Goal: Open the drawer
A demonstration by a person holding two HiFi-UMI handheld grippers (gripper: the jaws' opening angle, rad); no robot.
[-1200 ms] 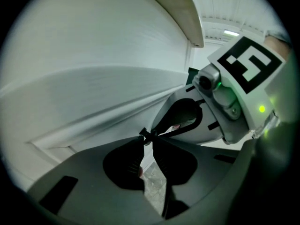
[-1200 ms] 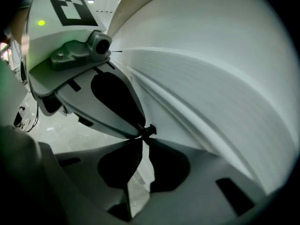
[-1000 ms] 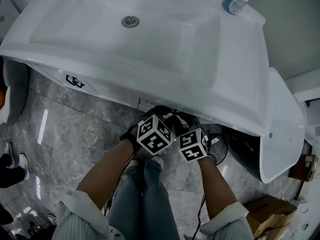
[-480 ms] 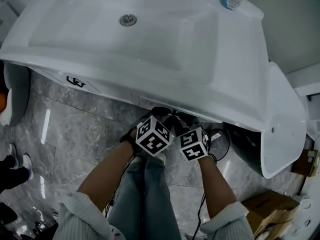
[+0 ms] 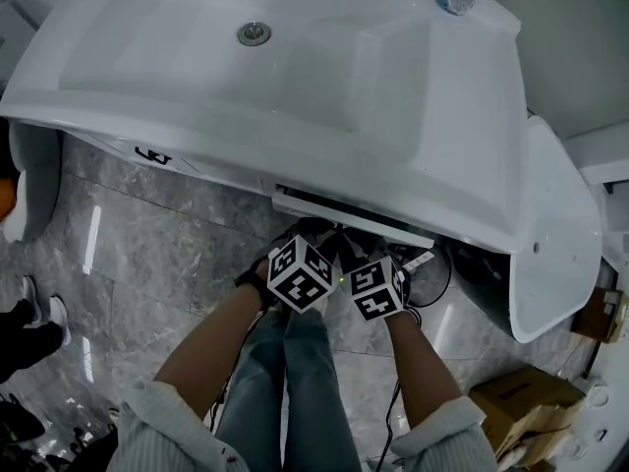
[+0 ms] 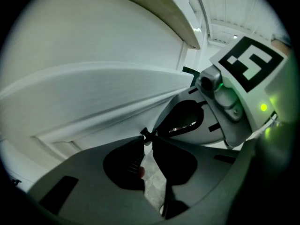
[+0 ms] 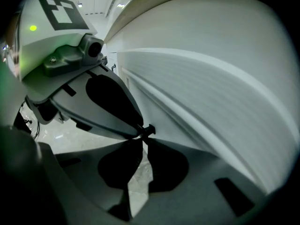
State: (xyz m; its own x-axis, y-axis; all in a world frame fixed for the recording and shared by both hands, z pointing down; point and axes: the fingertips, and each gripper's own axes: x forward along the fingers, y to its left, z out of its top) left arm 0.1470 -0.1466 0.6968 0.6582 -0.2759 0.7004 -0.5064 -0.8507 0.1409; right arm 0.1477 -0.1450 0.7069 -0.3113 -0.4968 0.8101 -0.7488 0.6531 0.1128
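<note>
Closed and empty, the left gripper (image 6: 149,136) and right gripper (image 7: 146,130) sit side by side against the slightly open drawer (image 5: 354,219), presumably to pull it nearer.

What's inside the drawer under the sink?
The drawer under the sink is open just a crack, so only a thin dark slit shows. Whatever is inside is covered by the sink above it and cannot be seen.

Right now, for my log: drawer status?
Left gripper shut, right gripper shut, both at the drawer front. Drawer out a crack under the sink. Person's legs in its path.
</note>
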